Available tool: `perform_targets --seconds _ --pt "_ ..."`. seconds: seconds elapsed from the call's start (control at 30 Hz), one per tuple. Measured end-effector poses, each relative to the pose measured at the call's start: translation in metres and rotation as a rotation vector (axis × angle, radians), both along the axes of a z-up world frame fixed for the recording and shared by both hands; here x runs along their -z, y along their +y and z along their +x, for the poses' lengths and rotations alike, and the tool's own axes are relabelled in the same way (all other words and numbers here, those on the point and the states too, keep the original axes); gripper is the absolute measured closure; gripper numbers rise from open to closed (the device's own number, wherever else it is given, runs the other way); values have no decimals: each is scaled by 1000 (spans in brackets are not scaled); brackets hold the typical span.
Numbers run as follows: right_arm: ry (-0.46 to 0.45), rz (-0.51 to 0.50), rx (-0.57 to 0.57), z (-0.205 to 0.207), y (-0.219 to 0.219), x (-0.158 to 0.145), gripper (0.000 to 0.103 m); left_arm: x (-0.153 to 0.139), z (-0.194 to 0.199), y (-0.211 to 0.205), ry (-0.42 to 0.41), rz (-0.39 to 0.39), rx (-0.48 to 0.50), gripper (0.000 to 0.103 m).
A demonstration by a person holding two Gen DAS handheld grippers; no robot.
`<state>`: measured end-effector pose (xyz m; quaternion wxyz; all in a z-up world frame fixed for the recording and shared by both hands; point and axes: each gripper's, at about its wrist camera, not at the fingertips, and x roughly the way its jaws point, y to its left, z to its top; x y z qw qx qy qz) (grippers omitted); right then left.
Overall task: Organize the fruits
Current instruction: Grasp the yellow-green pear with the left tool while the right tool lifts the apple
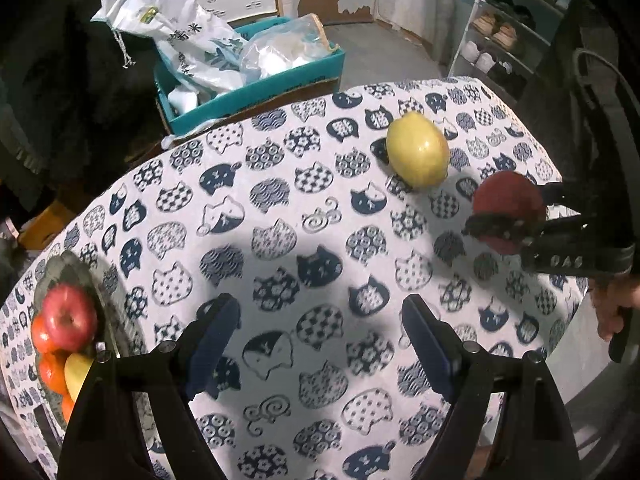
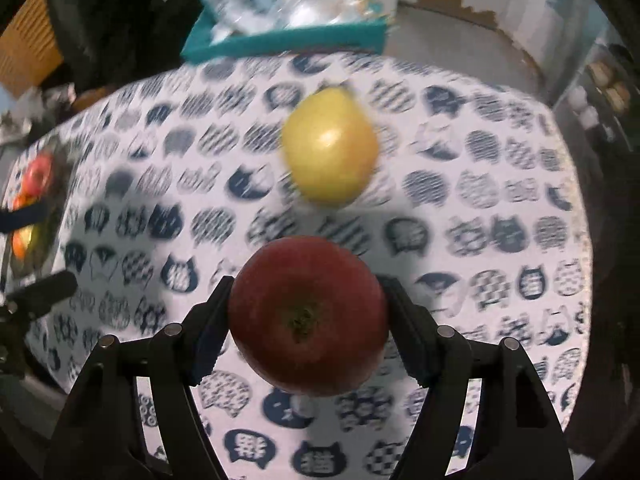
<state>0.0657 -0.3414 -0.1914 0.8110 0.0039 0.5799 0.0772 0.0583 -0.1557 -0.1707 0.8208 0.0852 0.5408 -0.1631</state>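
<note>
My right gripper [image 2: 308, 316] is shut on a dark red apple [image 2: 308, 316] and holds it above the cat-print tablecloth [image 2: 500, 208]; it also shows in the left wrist view [image 1: 508, 216] at the right. A yellow lemon [image 1: 418, 150] lies on the cloth beyond the apple, and it shows in the right wrist view [image 2: 330, 146]. My left gripper [image 1: 320, 332] is open and empty above the cloth. A glass bowl [image 1: 74, 268] at the left edge holds a red apple [image 1: 70, 316], oranges [image 1: 50, 372] and a yellow fruit.
A teal box [image 1: 256, 88] with plastic bags stands beyond the table's far edge. A shoe shelf [image 1: 508, 36] stands at the back right. The table's right edge drops off near the right gripper.
</note>
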Motion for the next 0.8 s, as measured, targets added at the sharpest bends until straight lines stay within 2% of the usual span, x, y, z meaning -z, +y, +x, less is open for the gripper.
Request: perform_targets --seconds 0.43,0.67,0.8 --pt "-110 -22 164 31 -62 -31 30 -2 60 -61 1 -90 -37 17" --pt "-98 -11 210 41 -84 -19 30 13 85 -93 40 -144 -55 17" --pt "-81 -18 228 44 -92 -8 30 21 95 -106 47 -143 -54 17"
